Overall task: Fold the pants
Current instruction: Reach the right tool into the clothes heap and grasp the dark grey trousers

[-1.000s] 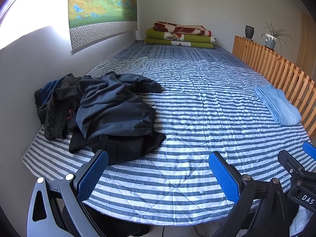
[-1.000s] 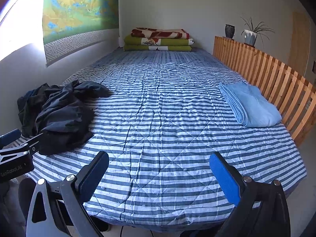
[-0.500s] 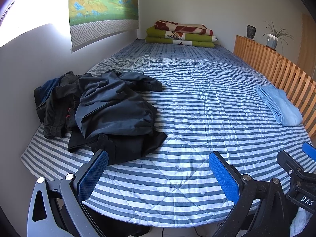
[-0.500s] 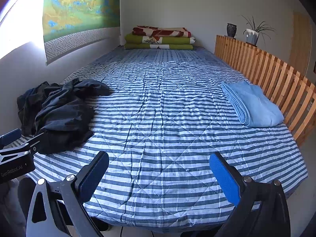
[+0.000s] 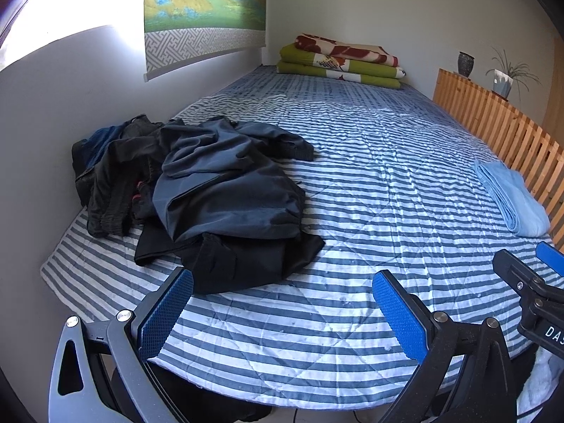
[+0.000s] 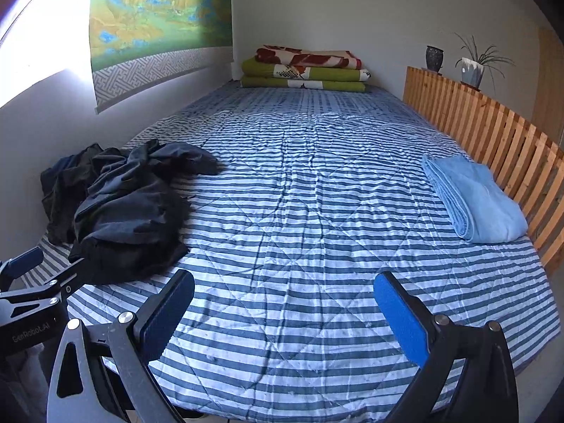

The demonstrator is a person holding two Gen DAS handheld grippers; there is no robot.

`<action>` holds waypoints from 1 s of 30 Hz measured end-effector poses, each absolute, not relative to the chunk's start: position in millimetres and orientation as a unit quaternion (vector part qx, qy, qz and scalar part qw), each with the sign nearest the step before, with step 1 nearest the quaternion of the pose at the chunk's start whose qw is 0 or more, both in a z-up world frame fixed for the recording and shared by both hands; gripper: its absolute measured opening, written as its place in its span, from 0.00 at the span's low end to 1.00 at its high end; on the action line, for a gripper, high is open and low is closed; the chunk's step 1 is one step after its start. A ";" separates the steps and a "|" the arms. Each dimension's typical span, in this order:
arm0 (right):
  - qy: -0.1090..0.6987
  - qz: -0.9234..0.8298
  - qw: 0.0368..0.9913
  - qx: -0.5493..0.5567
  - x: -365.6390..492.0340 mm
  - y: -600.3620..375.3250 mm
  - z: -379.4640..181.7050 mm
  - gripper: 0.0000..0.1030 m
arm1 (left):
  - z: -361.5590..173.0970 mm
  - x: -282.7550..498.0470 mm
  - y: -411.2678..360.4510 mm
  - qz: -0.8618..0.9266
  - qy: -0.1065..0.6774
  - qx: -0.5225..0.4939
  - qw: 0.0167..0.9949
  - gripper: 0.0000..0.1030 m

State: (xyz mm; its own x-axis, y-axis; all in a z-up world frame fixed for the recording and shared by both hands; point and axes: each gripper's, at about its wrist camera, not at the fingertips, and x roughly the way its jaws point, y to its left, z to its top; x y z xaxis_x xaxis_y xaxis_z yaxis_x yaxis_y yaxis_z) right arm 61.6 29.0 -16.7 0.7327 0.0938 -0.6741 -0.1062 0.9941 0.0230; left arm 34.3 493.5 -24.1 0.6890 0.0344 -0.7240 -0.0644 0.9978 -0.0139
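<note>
Pants (image 5: pixel 225 197) lie crumpled in a dark heap on the striped bedcover (image 5: pixel 352 211), ahead of my left gripper (image 5: pixel 282 313) and a little to its left, unfolded, with more dark clothing (image 5: pixel 105 176) bunched behind them against the wall; I cannot tell how many garments are in the pile. From my right gripper (image 6: pixel 283 313) the same heap sits well off to the left, near the bed's front corner. Neither gripper touches the fabric. My left gripper hangs over the near edge of the bed with its blue pads (image 5: pixel 165 317) spread wide and nothing between them; the front hem of the heap lies just beyond the left pad. My right gripper is likewise spread wide and empty, pointed at the bare middle of the cover. Each gripper shows at the edge of the other's view: the right at the far right of the left camera, the left at the far left of the right camera. Off to the right of both, a folded light-blue blanket (image 6: pixel 472 201) rests beside the wooden slatted rail (image 6: pixel 493 134). Far ahead, at the head of the bed, folded green and red blankets (image 6: pixel 306 70) are stacked against the back wall. A dark vase (image 6: pixel 433 58) and a potted plant (image 6: pixel 474 67) stand on top of the rail's far end, and a landscape hanging (image 6: pixel 155 14) covers the left wall.
</note>
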 end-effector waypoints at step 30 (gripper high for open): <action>0.493 0.234 0.837 0.047 300.7 292.4 -66.7 0.98 | -66.5 38.3 654.6 0.150 0.399 -0.130 0.896 1.00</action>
State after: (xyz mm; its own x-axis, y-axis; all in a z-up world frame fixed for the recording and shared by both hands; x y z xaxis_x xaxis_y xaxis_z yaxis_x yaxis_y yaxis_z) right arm 300.7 292.4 -66.7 0.4042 0.4386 -0.8026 -0.3454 0.8858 0.3101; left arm 38.3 654.6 -66.5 0.6375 0.1649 -0.7526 -0.3715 0.9216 -0.1127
